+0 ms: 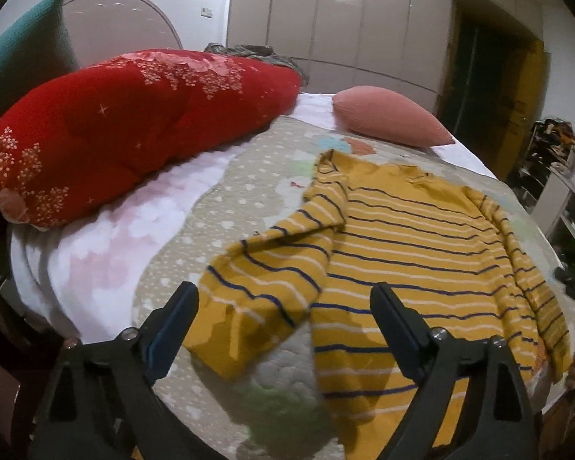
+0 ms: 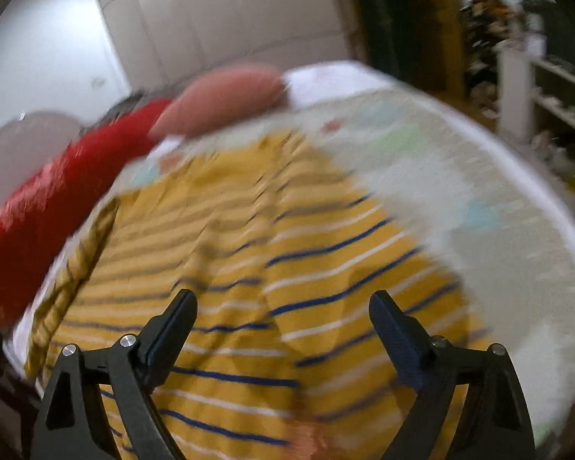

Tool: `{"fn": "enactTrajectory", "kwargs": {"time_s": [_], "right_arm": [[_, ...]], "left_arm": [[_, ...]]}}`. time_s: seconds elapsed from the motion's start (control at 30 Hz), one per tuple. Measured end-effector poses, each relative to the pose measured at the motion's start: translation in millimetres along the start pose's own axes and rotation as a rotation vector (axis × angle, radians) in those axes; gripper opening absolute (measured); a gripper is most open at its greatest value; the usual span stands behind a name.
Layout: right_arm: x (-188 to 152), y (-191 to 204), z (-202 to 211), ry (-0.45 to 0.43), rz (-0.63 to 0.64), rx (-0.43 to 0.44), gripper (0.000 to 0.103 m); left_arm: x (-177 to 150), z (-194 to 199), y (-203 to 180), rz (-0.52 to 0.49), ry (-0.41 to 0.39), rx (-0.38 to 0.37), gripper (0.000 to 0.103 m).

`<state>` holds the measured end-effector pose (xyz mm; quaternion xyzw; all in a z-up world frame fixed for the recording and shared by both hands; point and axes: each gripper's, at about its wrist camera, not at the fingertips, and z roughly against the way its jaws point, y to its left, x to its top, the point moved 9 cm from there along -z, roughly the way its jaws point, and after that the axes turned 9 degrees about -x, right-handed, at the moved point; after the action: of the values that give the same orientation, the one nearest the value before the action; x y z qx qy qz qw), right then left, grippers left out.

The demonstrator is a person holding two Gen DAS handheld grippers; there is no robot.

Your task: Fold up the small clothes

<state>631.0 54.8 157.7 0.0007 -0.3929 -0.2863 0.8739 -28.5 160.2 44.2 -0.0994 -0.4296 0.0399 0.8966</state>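
Observation:
A small mustard-yellow shirt with navy and white stripes [image 1: 410,253] lies flat on the quilted bed cover [image 1: 195,245]. Its left sleeve [image 1: 272,280] is folded down across the cover, cuff nearest me. My left gripper [image 1: 283,295] is open and empty, just above that sleeve's cuff. In the blurred right wrist view the same shirt [image 2: 249,306] fills the lower middle. My right gripper [image 2: 283,303] is open and empty above the shirt's body, with the right sleeve [image 2: 349,299] lying folded over it.
A big red floral pillow [image 1: 126,122] lies at the left on the white sheet, a teal cushion [image 1: 27,50] behind it. A pink cushion [image 1: 391,119] sits at the far side of the bed. Cluttered white shelves [image 2: 548,96] stand at the right. Wardrobe doors [image 1: 337,19] are behind.

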Motion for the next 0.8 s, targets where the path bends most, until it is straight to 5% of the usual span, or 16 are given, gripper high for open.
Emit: {"fn": "enactTrajectory", "kwargs": {"time_s": [0.2,0.4,0.53,0.6,0.73,0.8], "right_arm": [[-22.8,-75.8,1.5,0.069,0.045,-0.228,0.095],[-55.9,-88.3,-30.4,0.162,0.017,-0.228,0.090],[-47.9,-66.3,-30.1,0.154,0.066,-0.122,0.018],[-34.5,-71.3,-26.1,0.148,0.051,-0.099,0.009],[-11.5,-125.0,-21.8,0.113,0.030,-0.336,0.008],[2.5,-169.8,-18.4,0.087,0.036,-0.602,0.008]], "left_arm": [[-11.6,-8.7,-8.1,-0.018,0.031,-0.022,0.090],[-19.0,-15.5,-22.3,-0.056,0.065,-0.031,0.090],[-18.4,-13.6,-28.4,-0.080,0.061,-0.025,0.090],[-17.7,-13.6,-27.7,-0.075,0.061,-0.025,0.090],[-18.4,-14.1,-25.0,-0.060,0.066,-0.026,0.090],[-19.5,-16.5,-21.0,-0.047,0.073,-0.023,0.090]]}}
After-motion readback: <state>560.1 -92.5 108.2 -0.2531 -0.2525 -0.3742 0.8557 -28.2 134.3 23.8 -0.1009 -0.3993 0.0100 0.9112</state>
